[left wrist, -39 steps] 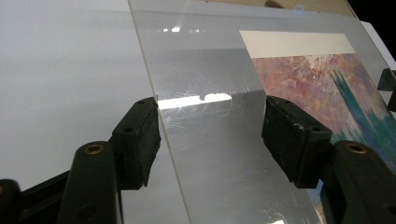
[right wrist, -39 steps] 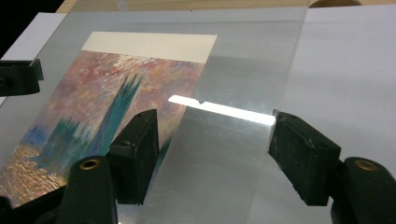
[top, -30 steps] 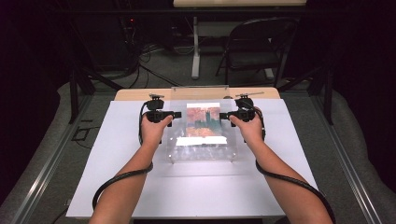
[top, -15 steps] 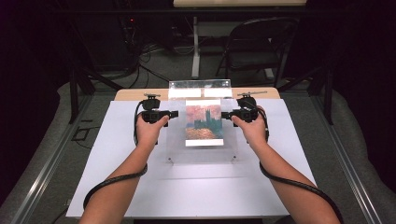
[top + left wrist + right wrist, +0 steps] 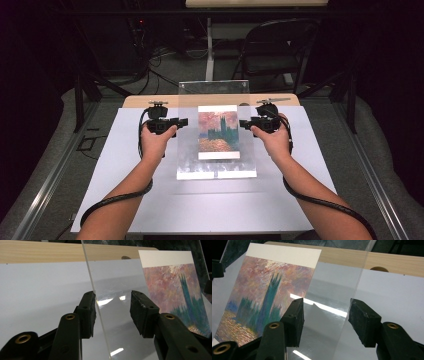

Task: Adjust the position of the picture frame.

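Clear acrylic frame (image 5: 215, 100) encloses painting print (image 5: 218, 131); left tool (image 5: 183, 121), right tool (image 5: 243, 123) both released.

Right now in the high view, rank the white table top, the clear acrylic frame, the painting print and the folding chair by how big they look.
1. white table top
2. clear acrylic frame
3. folding chair, farther off, so unsure
4. painting print

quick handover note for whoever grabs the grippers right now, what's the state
Left gripper: jaws open, straddling the left edge of the clear acrylic frame, not clamped.
Right gripper: jaws open, straddling the frame's right edge, not clamped either.
The frame stands tilted up on the white table, its lower edge on the surface. A painted print of a tower shows through the frame.
Done: frame tilted up, with a gripper at each side.
Left: probably close both grippers on the edges before moving the frame; it may tip if let go.
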